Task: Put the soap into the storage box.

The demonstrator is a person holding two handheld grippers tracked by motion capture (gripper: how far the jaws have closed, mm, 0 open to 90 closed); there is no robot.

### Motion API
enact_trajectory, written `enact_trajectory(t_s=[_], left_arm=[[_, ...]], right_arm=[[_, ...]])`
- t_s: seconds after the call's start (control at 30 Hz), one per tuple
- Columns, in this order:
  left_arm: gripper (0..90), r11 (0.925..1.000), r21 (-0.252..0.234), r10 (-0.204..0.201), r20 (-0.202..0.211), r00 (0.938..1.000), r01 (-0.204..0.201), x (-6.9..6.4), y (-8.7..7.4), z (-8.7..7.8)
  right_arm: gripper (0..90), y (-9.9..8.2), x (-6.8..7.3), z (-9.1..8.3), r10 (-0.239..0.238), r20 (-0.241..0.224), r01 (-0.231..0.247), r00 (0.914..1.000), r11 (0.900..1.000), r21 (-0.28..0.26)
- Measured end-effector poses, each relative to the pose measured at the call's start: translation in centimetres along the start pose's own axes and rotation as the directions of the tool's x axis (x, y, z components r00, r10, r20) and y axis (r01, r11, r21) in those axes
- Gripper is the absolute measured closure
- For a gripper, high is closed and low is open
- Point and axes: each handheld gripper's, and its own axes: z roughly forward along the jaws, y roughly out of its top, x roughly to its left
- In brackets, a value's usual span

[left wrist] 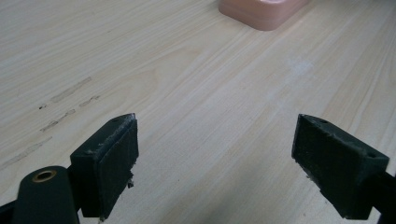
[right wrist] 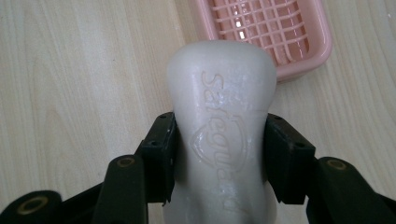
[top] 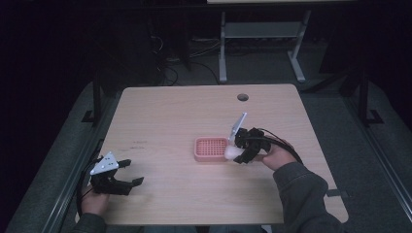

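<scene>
From the high view, one wooden tabletop [top: 160, 111] carries one pink soap dish [top: 211, 149] with a grid floor, lying a little right of the middle. The right gripper [top: 232, 151] is held just beside the dish's right edge, with one white bar of soap [top: 230, 152] clamped at its tip, at the dish's right rim. The left gripper [top: 137, 172] rests near the tabletop's front left corner, well apart from the dish, its two fingers spread with nothing between them. One dark round hole [top: 243, 97] sits near the far edge of the tabletop.

In the left gripper view, two black fingers [left wrist: 109, 161] stand wide apart over bare wood, released and empty. A corner of the pink soap dish [left wrist: 261, 11] shows at the top edge, well apart from them.

In the right gripper view, the two fingers [right wrist: 161, 151] are clenched on the narrow waist of the bar of soap [right wrist: 222, 98], one pad pressing each side. The bar bears raised lettering and a shield mark. Beyond its rounded end lies the soap dish [right wrist: 322, 44], empty, its grid floor glossy.
</scene>
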Motion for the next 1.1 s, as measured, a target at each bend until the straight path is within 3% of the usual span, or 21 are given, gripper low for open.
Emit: enact_trajectory(t_s=[1.1], left_arm=[[13.9,1.0,-0.008,0.0,-0.003,1.0,0.0,0.1,0.0,-0.1]], right_arm=[[48.6,2.8,-0.6,0.0,-0.047,0.005,0.047,0.9989,0.9988,0.014]])
